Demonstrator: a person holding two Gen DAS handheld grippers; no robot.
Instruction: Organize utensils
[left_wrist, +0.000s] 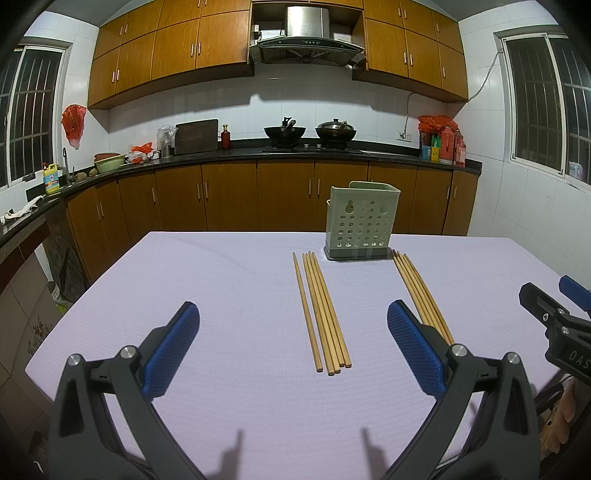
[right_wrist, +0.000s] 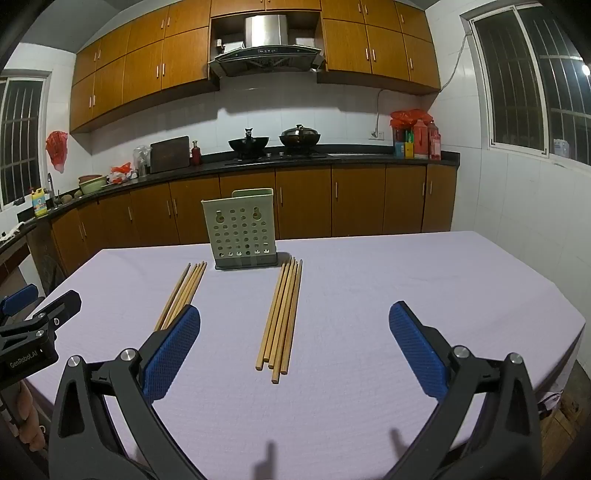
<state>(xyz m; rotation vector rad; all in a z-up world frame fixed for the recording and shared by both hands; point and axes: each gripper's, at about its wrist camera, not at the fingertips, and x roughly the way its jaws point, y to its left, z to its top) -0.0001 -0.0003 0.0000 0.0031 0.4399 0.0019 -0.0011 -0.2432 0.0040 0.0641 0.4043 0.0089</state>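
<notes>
We hold both tools low over the near edge of the desk (left_wrist: 229, 266), each tilted slightly down toward the work. The left hand-held gripper (left_wrist: 293, 325) has its blue pads spread wide with nothing between them, and the left bundle of chopsticks (left_wrist: 321, 314) lies just ahead of its gap, which we judge makes it the natural first pick. The right hand-held gripper (right_wrist: 294, 325) is likewise spread and empty, with the right bundle of chopsticks (right_wrist: 282, 317) lying in line with its opening. The two bundles lie flat on the lilac cloth, one at each side of the green perforated chopstick holder (left_wrist: 360, 223), which stands upright near the far edge; their far tips nearly reach its base. We read the layout as one bundle per hand, and nothing has been lifted yet.
</notes>
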